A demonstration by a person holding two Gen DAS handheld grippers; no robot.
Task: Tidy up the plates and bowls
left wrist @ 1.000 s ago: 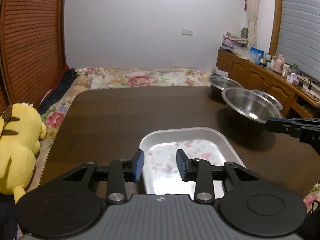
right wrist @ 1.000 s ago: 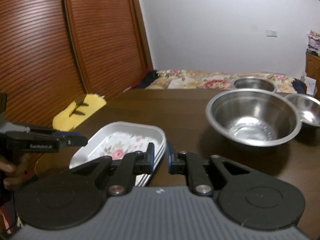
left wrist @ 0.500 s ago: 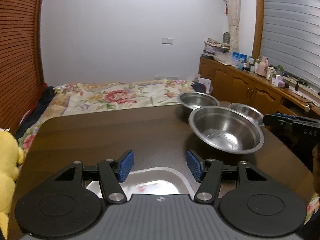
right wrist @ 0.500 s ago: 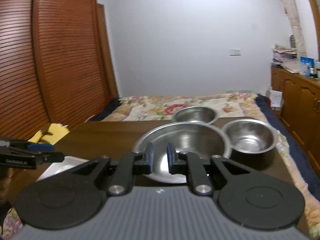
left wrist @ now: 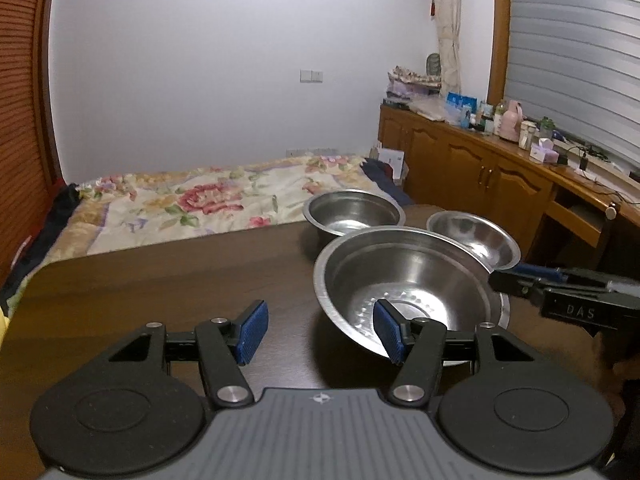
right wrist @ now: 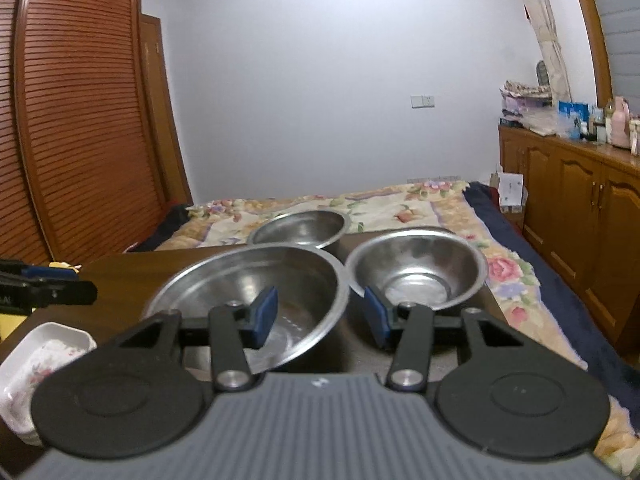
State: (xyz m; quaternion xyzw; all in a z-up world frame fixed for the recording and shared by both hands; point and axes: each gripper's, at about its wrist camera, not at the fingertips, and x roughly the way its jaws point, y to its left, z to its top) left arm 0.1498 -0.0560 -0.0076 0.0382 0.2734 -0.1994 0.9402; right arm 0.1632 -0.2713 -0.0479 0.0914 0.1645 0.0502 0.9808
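With both of my grippers now turned toward the bowls, I judge the step in hand to be the approach to nest them. My right gripper (right wrist: pixel 320 316) has just been opening; its jaws stand partway apart with nothing pressed between the pads, though the right-hand rim of the large shiny steel bowl (right wrist: pixel 248 280) sits in the gap as seen from that wrist. My left gripper (left wrist: pixel 318 332) is likewise parted about halfway and empty, hanging over the dark brown wooden table (left wrist: pixel 160 280) just left of that big bowl (left wrist: pixel 408 284). The medium round steel bowl (right wrist: pixel 416 268) stands touching or just beside the big one on its right, and the deeper steel bowl (right wrist: pixel 298 228) sits behind them at the table's far edge. The white rectangular floral-printed dish (right wrist: pixel 36 356) lies apart at the near left corner. Next, I reckon, one gripper must close on a thin rim. The polished metal looks slippery, so a square bite on the lip matters before lifting a smaller bowl into the large one.
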